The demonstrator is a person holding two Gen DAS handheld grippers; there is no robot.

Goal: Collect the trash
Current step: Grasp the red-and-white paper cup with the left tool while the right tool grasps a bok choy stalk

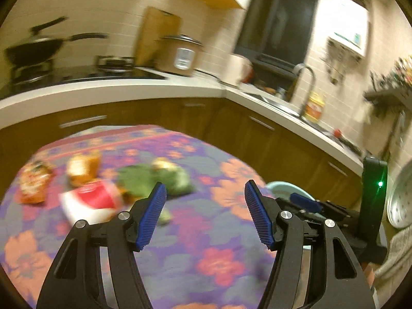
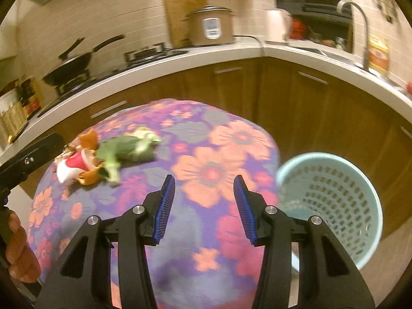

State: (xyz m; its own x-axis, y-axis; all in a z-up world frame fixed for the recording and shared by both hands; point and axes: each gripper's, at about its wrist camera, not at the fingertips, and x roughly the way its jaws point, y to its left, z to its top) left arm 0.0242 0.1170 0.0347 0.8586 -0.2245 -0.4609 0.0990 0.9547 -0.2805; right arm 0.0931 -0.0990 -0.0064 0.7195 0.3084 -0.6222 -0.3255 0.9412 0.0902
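Note:
A pile of trash lies on the floral tablecloth (image 1: 206, 231): a red and white wrapper (image 1: 90, 202), green leafy scraps (image 1: 157, 179), an orange packet (image 1: 83, 166) and a snack bag (image 1: 33, 182). My left gripper (image 1: 204, 202) is open and empty, above the table just right of the pile. In the right wrist view my right gripper (image 2: 204, 193) is open and empty over the cloth (image 2: 206, 170), with the green scraps (image 2: 128, 149) and the wrapper (image 2: 72, 166) far left. A pale blue mesh bin (image 2: 332, 206) stands right of the table.
A white counter (image 2: 180, 61) with brown cabinets runs behind the table, bearing a wok (image 2: 69, 69), a rice cooker (image 2: 209, 25) and a sink tap (image 2: 358, 25). The left gripper's body (image 2: 28, 159) and a hand (image 2: 18, 252) show at the left edge.

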